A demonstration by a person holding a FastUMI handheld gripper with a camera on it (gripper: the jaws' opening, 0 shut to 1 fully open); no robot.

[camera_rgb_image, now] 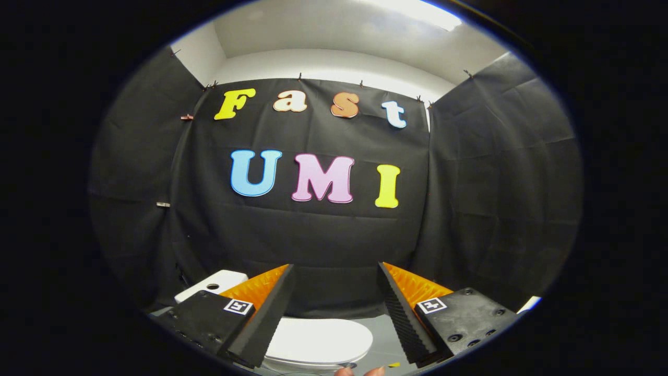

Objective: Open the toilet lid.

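A white toilet lid (318, 339) lies flat and closed low down, below and between my two fingers. The white cistern (214, 284) with a round button on top stands behind the left finger. My gripper (336, 269) hangs open above the lid, with a wide gap between the fingers and nothing held. It touches neither lid nor cistern. The left finger hides the lid's left edge.
Black cloth walls close the booth on the back and both sides, with a white ceiling above. Grey floor (386, 342) shows to the right of the toilet. A person's fingertips (360, 372) peek in just below the lid. A white edge (529, 303) sits far right.
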